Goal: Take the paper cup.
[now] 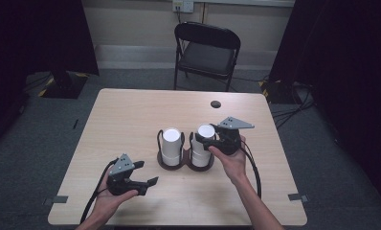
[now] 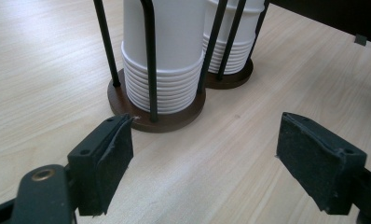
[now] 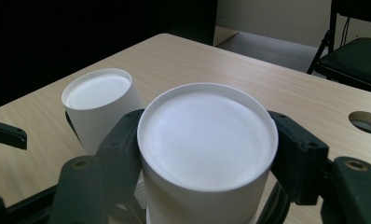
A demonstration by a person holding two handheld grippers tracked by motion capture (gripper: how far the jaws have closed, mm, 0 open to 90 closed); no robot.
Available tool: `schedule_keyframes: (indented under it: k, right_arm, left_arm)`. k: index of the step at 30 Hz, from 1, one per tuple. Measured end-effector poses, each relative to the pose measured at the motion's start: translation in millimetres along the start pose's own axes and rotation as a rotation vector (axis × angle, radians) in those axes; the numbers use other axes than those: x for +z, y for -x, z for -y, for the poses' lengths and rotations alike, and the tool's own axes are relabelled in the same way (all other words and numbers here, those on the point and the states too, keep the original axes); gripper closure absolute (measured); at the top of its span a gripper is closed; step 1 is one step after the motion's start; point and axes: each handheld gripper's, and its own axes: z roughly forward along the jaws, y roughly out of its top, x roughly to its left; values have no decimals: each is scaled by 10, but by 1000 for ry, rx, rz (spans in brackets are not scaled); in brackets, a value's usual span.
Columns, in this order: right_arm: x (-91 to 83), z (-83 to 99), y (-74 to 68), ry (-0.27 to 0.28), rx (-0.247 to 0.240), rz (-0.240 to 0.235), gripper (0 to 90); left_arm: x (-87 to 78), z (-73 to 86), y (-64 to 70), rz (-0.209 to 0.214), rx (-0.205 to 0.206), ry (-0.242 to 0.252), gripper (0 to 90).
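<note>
Two stacks of upside-down white paper cups stand in a dark twin wire holder (image 1: pixel 172 163) at the table's middle. My right gripper (image 1: pixel 207 139) is shut on the top cup of the right stack (image 1: pixel 205 132); in the right gripper view its pads (image 3: pixel 123 140) press both sides of that cup (image 3: pixel 207 135), with the left stack (image 3: pixel 99 100) behind. The left stack (image 1: pixel 171 143) stands free. My left gripper (image 1: pixel 145 173) is open near the table's front left, low over the wood. In the left gripper view its jaws (image 2: pixel 207 158) face the holder's base (image 2: pixel 174 119) with nothing between them.
A black folding chair (image 1: pixel 207 52) stands beyond the table's far edge. A round cable hole (image 1: pixel 216 104) sits in the tabletop (image 1: pixel 131 115) at the back right. Tape marks (image 1: pixel 60 199) lie at the front corners. Bare wood surrounds the holder.
</note>
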Motion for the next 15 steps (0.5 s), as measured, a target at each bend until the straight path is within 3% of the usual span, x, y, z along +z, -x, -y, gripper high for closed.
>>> schedule_keyframes:
  k: [15]
  right_arm:
    - [-87,-82,17,35,11,-8,334]
  left_arm:
    - [5,-3,24,13,9,13,206]
